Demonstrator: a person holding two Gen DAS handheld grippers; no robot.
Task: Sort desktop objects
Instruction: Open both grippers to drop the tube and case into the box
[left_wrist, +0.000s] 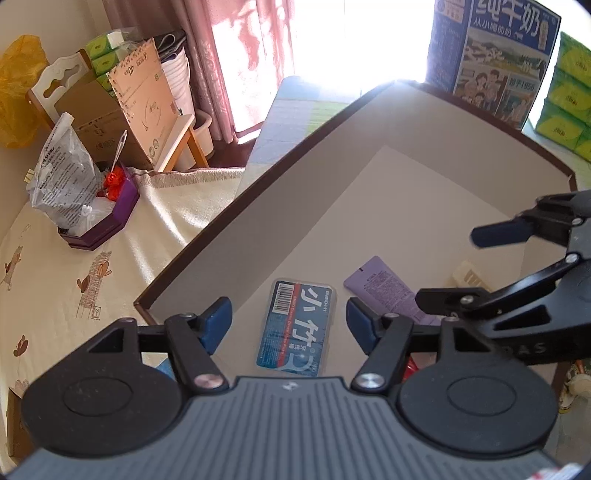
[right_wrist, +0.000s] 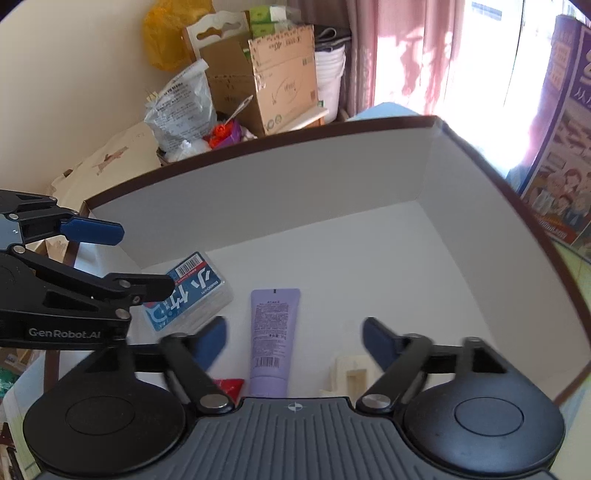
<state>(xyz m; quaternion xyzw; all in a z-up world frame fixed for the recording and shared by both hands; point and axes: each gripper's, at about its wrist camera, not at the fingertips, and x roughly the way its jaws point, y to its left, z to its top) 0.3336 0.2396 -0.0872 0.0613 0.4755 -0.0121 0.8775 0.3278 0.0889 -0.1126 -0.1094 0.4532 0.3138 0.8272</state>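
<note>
Nearest in the left wrist view, the left gripper hangs with its fingers spread wide and empty over the floss box, which lies flat on the floor of the tray between the blue pads without touching them. In the right wrist view the right gripper is likewise wide open and holds nothing; the purple tube lies between its fingers, cap end hidden under the gripper body. A red item beside the tube is mostly covered and cannot be identified; a cream block on the other side is half hidden behind the right finger. The left view shows only a sliver of the tube and the block, both cut off by the other gripper. Beyond the tray wall, only the left view clearly shows the purple bin on the cloth and the whole milk carton; the right view crops the carton at its edge. The cardboard box stands farthest, by the curtain.
</note>
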